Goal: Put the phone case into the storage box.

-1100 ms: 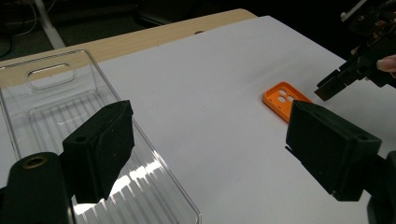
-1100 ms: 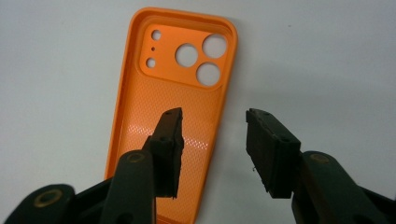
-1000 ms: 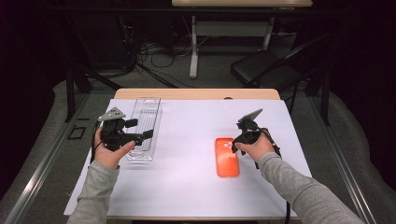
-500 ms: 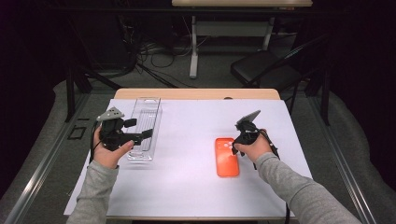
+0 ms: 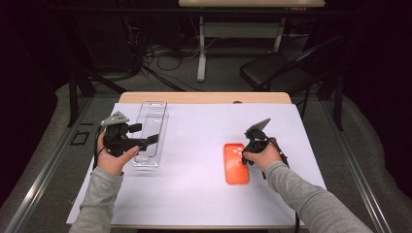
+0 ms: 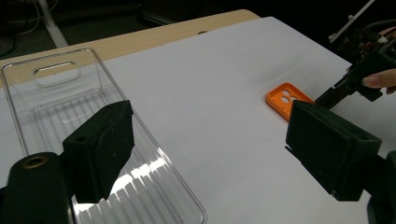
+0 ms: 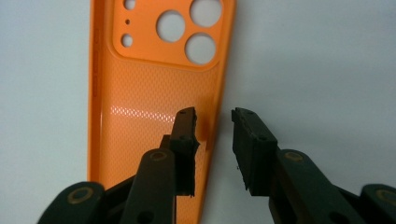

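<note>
An orange phone case [image 5: 235,167] lies flat, inside up, on the white sheet [image 5: 204,145], its camera holes at the far end. My right gripper [image 5: 246,155] points down at the case's right rim. In the right gripper view, one jaw of the right gripper [image 7: 214,123] stands inside the orange phone case [image 7: 140,84] and the other outside it. The jaws have just been closing, with the rim between them and a gap on each side. My left gripper [image 5: 145,134] is held open and level above a clear plastic tray [image 5: 150,109], with nothing between its jaws.
The clear tray [image 6: 56,93] is empty, with a handle slot at its far end. A wooden table edge [image 5: 204,97] runs behind the sheet. Past it are a dark chair [image 5: 272,73], cables and table legs on the floor.
My right hand has settled slightly lower onto the case's right rim. The left hand and the tray have not moved.
</note>
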{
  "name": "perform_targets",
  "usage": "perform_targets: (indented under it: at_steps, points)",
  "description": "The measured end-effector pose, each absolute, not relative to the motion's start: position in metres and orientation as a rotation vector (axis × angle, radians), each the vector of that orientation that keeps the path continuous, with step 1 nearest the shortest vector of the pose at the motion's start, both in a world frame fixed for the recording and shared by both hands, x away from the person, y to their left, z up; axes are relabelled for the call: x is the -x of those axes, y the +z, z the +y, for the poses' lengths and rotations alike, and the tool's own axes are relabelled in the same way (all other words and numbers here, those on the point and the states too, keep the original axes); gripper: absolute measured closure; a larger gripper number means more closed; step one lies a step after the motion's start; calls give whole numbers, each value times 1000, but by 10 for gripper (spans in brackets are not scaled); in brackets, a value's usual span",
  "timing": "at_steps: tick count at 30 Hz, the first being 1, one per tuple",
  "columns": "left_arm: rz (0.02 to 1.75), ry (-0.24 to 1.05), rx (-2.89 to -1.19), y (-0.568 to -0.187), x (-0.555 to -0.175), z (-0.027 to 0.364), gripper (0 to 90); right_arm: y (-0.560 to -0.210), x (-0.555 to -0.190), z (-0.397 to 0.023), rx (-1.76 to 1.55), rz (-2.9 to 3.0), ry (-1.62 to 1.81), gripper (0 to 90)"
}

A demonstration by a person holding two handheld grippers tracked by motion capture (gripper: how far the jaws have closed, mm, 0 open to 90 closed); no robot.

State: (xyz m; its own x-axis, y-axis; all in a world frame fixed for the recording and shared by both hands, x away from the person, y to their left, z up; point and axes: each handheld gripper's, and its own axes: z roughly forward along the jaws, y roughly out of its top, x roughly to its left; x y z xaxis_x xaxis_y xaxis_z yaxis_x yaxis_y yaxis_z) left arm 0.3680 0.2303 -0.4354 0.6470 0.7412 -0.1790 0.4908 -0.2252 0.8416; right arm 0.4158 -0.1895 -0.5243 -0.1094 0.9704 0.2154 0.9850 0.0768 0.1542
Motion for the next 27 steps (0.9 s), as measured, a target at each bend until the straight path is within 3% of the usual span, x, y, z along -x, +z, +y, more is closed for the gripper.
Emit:
perform_targets:
  at_steps: [27]
  points:
    - [995,323,-1873,-437,-369,234,155,-528,-417,-187,2062,-2226,-394,791]
